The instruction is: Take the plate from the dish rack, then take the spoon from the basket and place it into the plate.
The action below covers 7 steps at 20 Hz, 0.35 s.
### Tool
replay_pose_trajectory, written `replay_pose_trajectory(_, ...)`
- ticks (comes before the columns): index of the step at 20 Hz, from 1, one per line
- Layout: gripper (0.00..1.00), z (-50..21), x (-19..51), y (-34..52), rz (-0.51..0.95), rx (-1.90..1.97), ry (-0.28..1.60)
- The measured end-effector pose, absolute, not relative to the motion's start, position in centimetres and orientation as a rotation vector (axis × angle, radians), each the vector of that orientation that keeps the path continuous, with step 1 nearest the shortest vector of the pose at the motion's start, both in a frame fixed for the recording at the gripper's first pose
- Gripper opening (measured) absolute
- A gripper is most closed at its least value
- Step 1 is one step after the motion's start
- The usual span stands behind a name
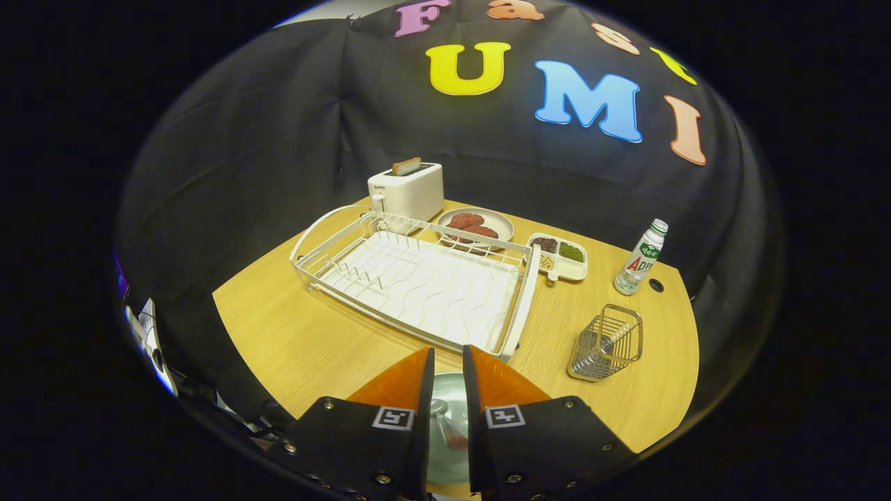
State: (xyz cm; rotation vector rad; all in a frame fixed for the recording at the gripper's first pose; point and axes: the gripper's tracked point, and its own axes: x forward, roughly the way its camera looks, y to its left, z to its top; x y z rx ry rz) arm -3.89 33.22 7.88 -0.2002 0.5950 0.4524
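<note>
Your gripper (449, 362) sits low over the near edge of the wooden table (292, 341), its two fingers drawn close together with only a narrow slot between them. Through that slot you can see the pale plate (447, 396) lying flat on the table directly under the fingers. A spoon (445, 421) rests in the plate, its rounded end nearer the fingertips and its long axis running back toward you and slightly right. You cannot tell whether the fingers press on anything; the spoon looks to lie below them rather than in their grip.

Going left to right beyond the fingertips: the white wire dish rack (418, 278) stands just ahead of the fingers. Behind its far left corner is a white toaster (407, 189) with a slice of bread (406, 165) sticking up from it. Next comes a round dish of brown patties (476, 226), touching or just behind the rack's far rim. Beside that is a small divided tray (561, 256) with dark and green fillings. Ahead and right of the fingers stands the wire basket (605, 342). Beyond the basket, a small bottle (640, 257) stands upright.
</note>
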Motion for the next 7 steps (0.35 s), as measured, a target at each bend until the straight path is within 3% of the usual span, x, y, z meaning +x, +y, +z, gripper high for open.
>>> replay_pose_trajectory(2,0.38,8.8,-3.7,32.1,0.432,-0.197,0.575)
replay_pose_trajectory(7,0.39,13.6,-2.7,27.0,0.296,-0.165,0.425)
